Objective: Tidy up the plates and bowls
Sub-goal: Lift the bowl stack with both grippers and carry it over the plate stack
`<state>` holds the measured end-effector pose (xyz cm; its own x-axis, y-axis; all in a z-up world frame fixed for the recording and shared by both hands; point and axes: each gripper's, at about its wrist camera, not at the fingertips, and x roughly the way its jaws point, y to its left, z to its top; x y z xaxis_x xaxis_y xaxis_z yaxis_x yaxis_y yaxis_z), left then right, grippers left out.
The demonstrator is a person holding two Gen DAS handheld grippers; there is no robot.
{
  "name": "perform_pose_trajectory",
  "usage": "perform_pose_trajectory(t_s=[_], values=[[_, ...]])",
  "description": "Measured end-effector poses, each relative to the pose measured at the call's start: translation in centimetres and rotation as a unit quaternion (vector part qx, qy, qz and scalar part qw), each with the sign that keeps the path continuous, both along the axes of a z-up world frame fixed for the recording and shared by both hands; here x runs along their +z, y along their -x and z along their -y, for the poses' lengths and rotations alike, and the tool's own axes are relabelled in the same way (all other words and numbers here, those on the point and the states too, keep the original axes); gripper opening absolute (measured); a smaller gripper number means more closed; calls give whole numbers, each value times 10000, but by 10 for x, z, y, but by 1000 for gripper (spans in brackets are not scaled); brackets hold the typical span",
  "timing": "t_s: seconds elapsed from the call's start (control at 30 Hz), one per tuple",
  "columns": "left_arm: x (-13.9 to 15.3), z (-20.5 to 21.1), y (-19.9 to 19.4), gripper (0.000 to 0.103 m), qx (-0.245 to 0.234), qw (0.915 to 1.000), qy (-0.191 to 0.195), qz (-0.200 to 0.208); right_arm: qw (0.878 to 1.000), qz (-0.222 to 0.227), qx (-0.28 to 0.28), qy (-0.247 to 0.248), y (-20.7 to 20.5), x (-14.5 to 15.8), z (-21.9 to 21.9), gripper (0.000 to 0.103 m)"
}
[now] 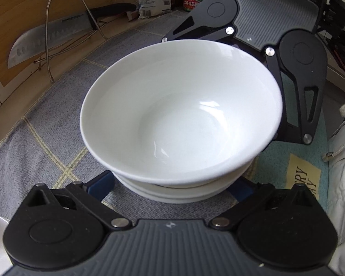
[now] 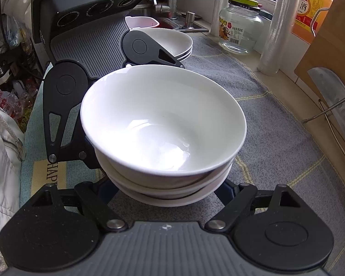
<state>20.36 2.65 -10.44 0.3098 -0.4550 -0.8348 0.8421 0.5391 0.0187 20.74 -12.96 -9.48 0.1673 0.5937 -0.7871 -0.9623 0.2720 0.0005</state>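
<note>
A stack of white bowls (image 1: 181, 115) sits on the grey checked cloth (image 1: 46, 119), the top bowl (image 2: 163, 119) tilted in the ones below. The left gripper (image 1: 174, 188) and right gripper (image 2: 168, 191) flank the stack from opposite sides, blue fingers (image 1: 101, 185) spread around its base; I cannot tell if they touch it. Far back stands another bowl stack (image 2: 172, 40), near a glass jar (image 2: 240, 32). A cleaver (image 1: 48, 39) leans in a wire rack (image 1: 57, 25).
</note>
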Motion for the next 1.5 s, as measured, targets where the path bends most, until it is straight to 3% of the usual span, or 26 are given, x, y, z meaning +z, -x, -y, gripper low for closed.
perform_pose_trajectory(t_s=[0.17,0.4,0.57,1.13,1.5], values=[[7,-2,6,96,-239,9995,48,174,10000,37,57,13,1,1,0,90],[17,-10,-1,95,-332,9992,206,95,9999,64,146,66,1,3,0,90],[18,-8,-3,88,-452,9987,231,32,9997,74,203,108,2,5,-2,88],[23,-5,-1,88,-495,9986,81,176,9999,-17,96,116,3,9,-1,88],[44,-16,15,88,-257,9990,94,354,9990,213,325,237,13,33,-14,87]])
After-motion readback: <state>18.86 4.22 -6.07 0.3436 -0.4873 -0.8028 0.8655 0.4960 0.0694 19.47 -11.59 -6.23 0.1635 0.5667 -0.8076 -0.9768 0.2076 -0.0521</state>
